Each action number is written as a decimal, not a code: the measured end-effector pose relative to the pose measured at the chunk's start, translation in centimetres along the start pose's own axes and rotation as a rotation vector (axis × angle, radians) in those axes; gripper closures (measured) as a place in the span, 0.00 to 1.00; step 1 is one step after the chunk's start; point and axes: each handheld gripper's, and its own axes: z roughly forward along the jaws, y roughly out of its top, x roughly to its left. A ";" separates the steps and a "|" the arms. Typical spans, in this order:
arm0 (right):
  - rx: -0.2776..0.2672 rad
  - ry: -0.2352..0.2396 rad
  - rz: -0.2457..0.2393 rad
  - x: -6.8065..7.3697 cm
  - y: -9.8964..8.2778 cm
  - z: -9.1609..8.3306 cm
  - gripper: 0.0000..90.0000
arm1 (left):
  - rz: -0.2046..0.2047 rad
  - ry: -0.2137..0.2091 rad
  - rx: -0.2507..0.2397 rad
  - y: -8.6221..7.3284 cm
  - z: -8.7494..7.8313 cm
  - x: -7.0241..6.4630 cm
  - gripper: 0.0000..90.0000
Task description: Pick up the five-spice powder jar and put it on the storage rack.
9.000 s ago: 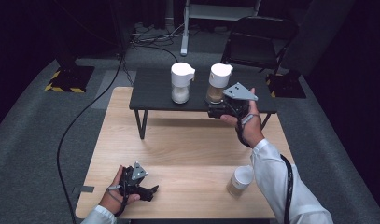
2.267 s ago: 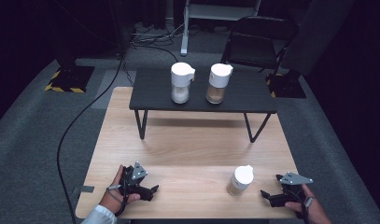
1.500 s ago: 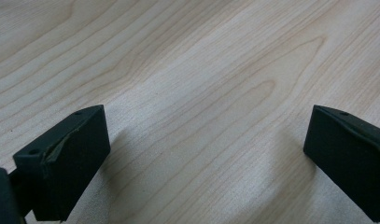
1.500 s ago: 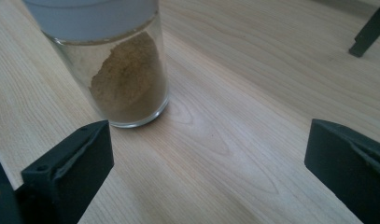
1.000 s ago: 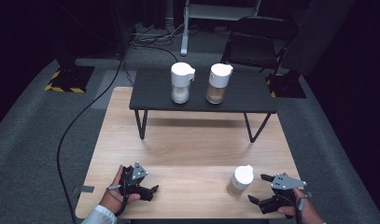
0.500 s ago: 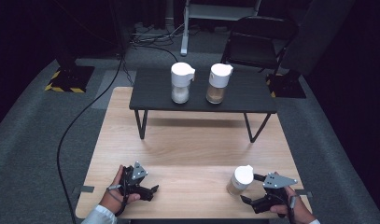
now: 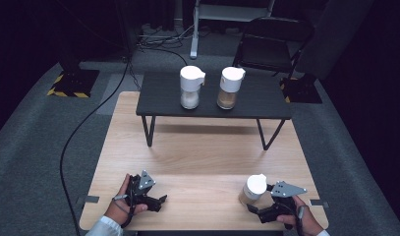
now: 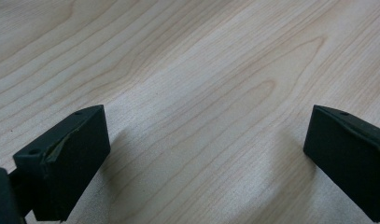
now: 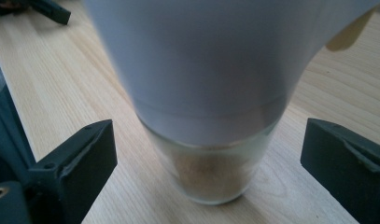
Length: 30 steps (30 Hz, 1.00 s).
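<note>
Dark room, lit mostly over the middle. Grey carpet (image 7: 35, 147) on the floor. Light wooden table (image 7: 197, 152) in front, with a low black table (image 7: 256, 98) standing on its far edge. Behind, a black folding chair (image 7: 273, 42) and a white stand (image 7: 195, 29). Black cable (image 7: 84, 128) lying across the carpet at left.

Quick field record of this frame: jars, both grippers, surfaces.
near jar: white lid, brownish contents, upright on wooden table, between right gripper's fingers
right gripper: jaws wide, just been closing, not yet pressing the jar
left gripper: open, nothing between the jaws, over bare wood
black table: two white-lidded jars side by side
</note>
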 end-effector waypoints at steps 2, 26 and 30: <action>-0.022 -0.008 0.031 0.1 -0.2 0.1 0.06 | 0.000 0.000 0.000 0.0 0.0 0.0 0.00; -0.193 -0.141 0.091 3.8 -2.2 0.8 0.32 | 0.001 0.002 0.000 0.0 0.0 0.0 0.01; -0.199 -0.155 0.098 3.9 -2.2 0.6 0.33 | 0.001 0.002 0.000 0.0 0.0 0.0 0.01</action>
